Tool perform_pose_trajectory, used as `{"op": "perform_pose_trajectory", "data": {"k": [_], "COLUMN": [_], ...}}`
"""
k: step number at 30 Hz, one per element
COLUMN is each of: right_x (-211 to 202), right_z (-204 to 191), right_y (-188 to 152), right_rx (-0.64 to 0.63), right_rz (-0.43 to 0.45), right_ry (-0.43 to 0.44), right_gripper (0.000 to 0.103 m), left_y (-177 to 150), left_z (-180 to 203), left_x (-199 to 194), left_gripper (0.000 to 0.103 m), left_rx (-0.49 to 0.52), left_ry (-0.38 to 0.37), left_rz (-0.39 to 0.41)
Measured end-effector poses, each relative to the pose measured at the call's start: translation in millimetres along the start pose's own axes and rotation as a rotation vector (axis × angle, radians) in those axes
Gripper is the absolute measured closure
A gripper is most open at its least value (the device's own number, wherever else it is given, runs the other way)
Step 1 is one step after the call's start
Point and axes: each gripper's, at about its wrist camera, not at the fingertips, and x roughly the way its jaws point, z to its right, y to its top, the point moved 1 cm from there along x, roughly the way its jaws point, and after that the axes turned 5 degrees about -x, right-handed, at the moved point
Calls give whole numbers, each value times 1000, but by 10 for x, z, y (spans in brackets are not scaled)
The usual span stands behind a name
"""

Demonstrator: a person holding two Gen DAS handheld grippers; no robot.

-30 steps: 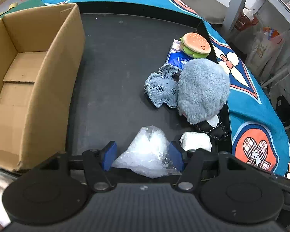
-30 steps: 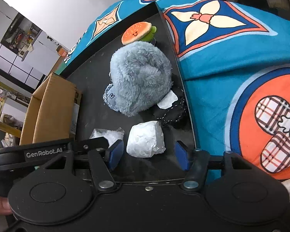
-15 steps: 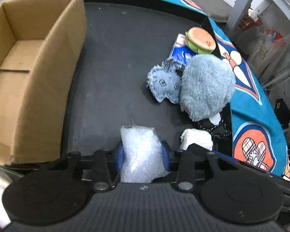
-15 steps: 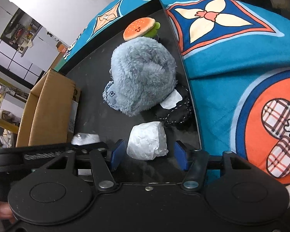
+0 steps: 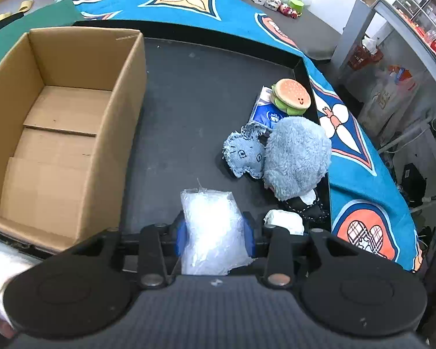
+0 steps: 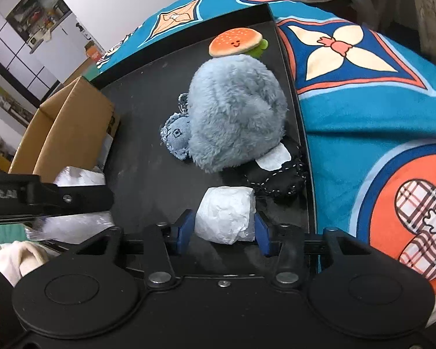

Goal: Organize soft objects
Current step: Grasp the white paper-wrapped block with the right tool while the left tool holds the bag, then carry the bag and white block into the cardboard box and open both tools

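Two grippers work a black tray (image 5: 206, 93) set in a blue patterned cloth (image 5: 360, 180). An open cardboard box (image 5: 58, 133), largest thing there, stands at the tray's left. Beside its right rim lie a fluffy blue plush (image 5: 298, 157), a denim toy (image 5: 242, 154) touching it, a burger plush (image 5: 290, 96) on a blue tissue pack (image 5: 264, 110), and a black pouch (image 6: 279, 177). The left gripper (image 5: 214, 234) has closed on a clear plastic bag (image 5: 212, 226). The right gripper (image 6: 223, 228), jaws just narrowed, pinches a white paper wad (image 6: 225, 215). Shelving (image 5: 418, 11) crowds the room behind.
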Motion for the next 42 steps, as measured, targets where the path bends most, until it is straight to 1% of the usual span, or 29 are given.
{"op": "perform_pose_trajectory", "data": {"k": [6,12,17,23,32,42], "right_x": [-124,-257,-360,-483,-639,-683], "right_z": [-105,-206,-394,-604,-916,-1281], "right_y": [17,80,162,247,342,431], "right_rx": [-49,-43,-57,-63,-100,-143], "right_rz": [21,44,76,115,162,204], "right_ry": [-14,-12,-10,-20,-27,0], "right_gripper": [60,60,60,60,60,60], "left_y": [-7,-2,20,40,107,200], "left_z": [-68,-141,-216,-321,-624,-998], "left_x": [-172,-342,-502,-675,-911,-1094], "left_gripper": [66,66,66,66,66,66], "left_rx": [-12,-17,-31,-37,-77,-120], "left_ry": [-17,-36,-61,-70,-60,-43], "left_rz": [29,63,93,130,192,222]}}
